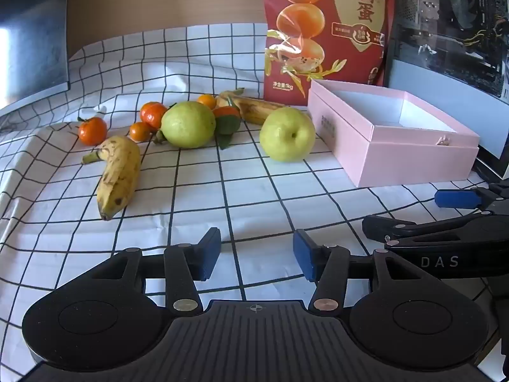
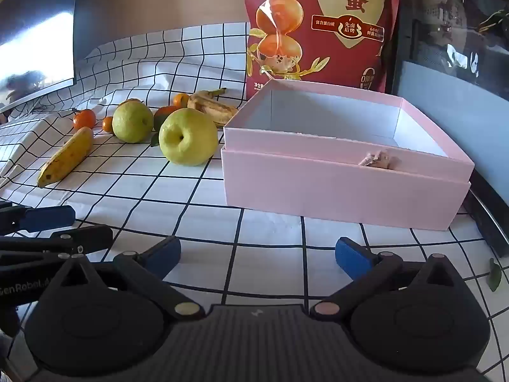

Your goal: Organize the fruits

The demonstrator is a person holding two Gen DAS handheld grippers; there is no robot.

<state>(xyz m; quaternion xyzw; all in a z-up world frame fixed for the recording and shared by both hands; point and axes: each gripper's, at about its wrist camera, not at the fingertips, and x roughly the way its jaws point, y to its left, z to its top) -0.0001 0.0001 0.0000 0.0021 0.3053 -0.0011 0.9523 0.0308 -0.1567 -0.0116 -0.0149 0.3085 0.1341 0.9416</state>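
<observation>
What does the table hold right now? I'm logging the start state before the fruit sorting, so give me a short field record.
surface: checked cloth
box: pink box, open, no fruit inside
nearest fruit to box: green apple
other fruit: second green fruit, two bananas, several tangerines
behind box: red bag
left gripper: open, holds nothing
right gripper: open, holds nothing

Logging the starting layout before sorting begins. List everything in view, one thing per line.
pink box: one, open, white inside, right of the fruit
green apples: two, yellow-green, mid-cloth
bananas: two, yellow, spotted; one near left, one behind
tangerines: about five, orange, among the apples
red bag: one, standing behind box
checked cloth: one, white with black lines
left tongs: open, nothing held
right tongs: open, nothing held
</observation>
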